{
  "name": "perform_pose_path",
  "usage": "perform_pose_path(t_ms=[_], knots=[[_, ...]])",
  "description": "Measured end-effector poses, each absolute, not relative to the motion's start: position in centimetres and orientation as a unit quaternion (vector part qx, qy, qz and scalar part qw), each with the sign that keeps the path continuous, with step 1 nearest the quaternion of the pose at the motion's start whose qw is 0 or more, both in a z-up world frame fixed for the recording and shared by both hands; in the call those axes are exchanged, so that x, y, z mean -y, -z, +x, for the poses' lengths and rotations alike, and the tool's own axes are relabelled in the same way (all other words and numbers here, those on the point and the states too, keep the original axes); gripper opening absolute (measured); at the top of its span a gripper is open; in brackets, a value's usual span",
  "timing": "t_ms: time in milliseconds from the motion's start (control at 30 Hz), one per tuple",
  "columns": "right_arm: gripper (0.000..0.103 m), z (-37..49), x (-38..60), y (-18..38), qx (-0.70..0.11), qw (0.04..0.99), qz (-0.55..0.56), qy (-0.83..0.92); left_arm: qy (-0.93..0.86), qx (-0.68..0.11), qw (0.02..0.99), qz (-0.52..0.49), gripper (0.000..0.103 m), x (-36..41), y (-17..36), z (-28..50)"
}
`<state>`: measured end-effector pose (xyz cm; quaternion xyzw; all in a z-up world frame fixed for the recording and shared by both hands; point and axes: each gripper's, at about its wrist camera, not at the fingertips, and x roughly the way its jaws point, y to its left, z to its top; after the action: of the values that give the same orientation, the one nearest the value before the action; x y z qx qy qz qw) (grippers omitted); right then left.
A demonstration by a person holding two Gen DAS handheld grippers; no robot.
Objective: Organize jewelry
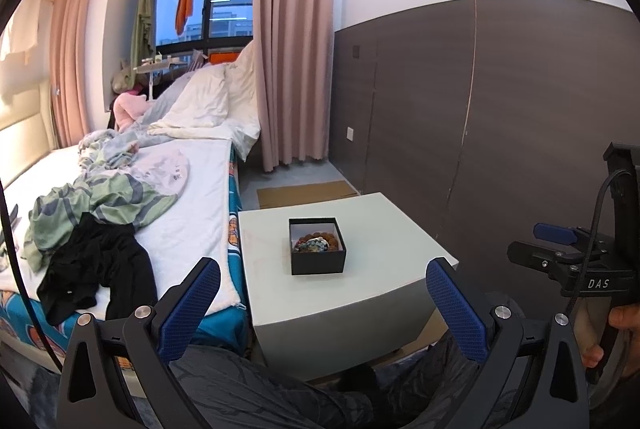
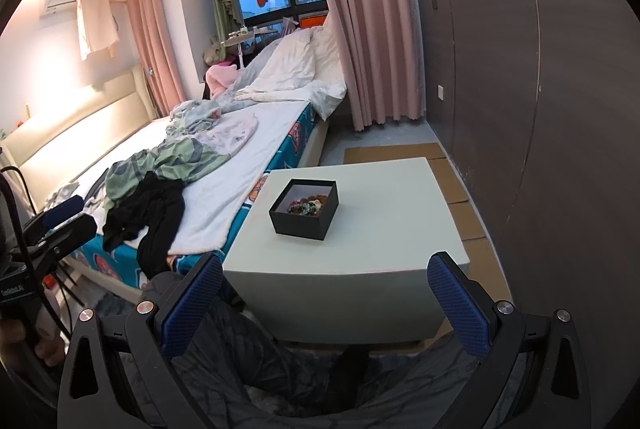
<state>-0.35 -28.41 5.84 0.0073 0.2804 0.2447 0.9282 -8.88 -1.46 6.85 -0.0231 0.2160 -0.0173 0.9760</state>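
Both tools, left (image 1: 322, 303) and right (image 2: 324, 299), are hanging spread, short of the desk (image 1: 384, 269). The jewelry (image 1: 316, 243) is lying tangled in the box (image 1: 318, 261); likely light and slippery, best pinched at a bead strand.

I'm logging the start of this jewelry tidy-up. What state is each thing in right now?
black box: open, no lid on it, upright on the white table.
jewelry: piled inside the box.
left gripper: open, holds nothing, short of the table.
right gripper: open, holds nothing, short of the table.
pink curtain: drawn aside, window partly uncovered.
bed: unmade, clothes strewn on it.
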Motion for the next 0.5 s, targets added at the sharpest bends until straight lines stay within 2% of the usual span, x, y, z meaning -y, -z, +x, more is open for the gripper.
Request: perform_pose_path(t_ms=[500], knots=[[0.103,-1.02,28.1,-5.19,-0.287,0.925,0.007,-0.249,0.016,-0.212,0.977,-0.025,0.102,1.26,-6.94,-9.17]])
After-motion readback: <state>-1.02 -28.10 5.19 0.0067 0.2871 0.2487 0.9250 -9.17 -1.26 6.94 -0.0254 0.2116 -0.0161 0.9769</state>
